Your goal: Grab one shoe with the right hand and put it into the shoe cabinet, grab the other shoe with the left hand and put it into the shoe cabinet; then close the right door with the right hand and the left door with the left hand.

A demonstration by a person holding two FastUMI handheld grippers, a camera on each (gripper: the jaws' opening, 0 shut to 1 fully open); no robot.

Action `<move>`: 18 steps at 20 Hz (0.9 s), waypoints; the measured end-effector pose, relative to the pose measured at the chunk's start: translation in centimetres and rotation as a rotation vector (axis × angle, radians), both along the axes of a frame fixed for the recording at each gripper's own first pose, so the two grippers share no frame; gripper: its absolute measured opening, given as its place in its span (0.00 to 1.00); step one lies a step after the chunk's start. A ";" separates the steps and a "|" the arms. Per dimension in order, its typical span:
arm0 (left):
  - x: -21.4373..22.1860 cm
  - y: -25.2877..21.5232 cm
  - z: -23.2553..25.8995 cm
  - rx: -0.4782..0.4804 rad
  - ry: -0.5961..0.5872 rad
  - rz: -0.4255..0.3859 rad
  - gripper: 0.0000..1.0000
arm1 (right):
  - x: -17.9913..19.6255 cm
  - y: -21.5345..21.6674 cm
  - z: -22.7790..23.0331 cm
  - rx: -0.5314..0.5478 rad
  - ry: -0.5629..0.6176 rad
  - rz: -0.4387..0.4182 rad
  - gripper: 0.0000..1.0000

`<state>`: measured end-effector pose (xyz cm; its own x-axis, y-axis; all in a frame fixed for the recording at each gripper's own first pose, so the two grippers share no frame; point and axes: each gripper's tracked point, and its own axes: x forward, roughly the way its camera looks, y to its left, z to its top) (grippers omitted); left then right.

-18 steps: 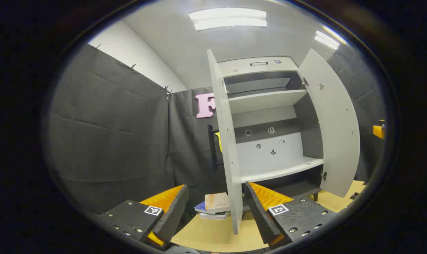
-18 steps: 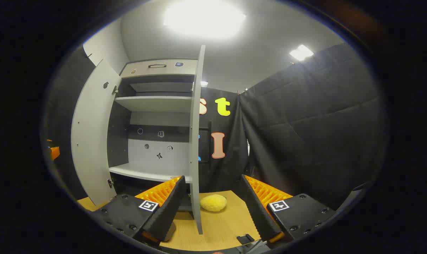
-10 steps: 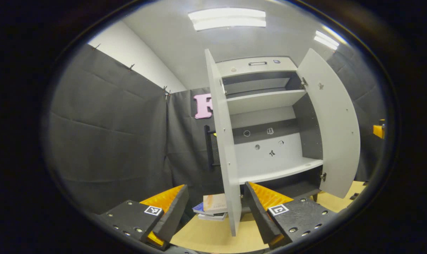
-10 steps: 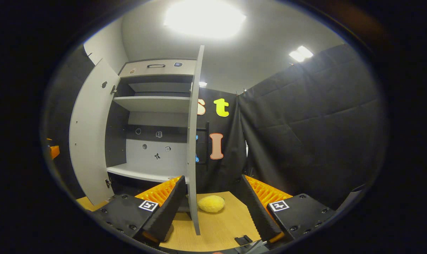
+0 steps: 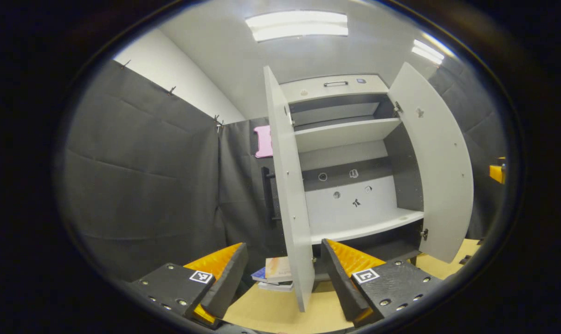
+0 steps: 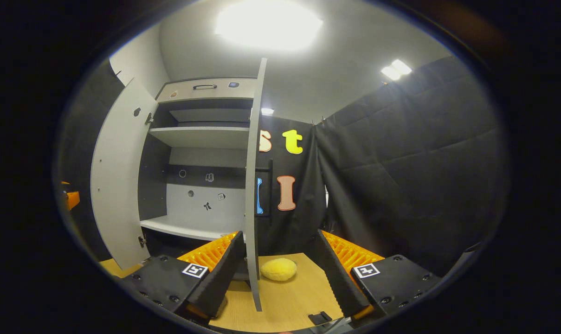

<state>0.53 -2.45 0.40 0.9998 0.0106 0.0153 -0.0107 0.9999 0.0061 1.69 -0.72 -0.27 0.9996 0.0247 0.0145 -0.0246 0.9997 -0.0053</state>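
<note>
Shoe cabinet doors are standing open, and each gripper is facing one edge-on. Left gripper [image 5: 280, 283] jaws are gaping apart and empty, with the left door [image 5: 287, 195] edge lying between them; right gripper [image 6: 276, 273] jaws are likewise apart, the right door [image 6: 251, 185] edge sitting just inside its near finger. A yellow sponge [image 6: 278, 269] is lying on the worktop [image 6: 289, 297] behind that door, and books [image 5: 275, 276] are stacked beside the left one. Farther back, the shoe cabinet [image 5: 350, 139] shelves are showing no shoes. These rigid, light panels are probably swinging freely on hinges; pushing near the free edge looks best.
</note>
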 end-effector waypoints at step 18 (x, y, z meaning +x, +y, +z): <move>0.3 -1.2 -1.7 -0.040 -0.004 0.031 0.97 | 4.2 15.5 -8.1 0.038 0.162 0.365 0.98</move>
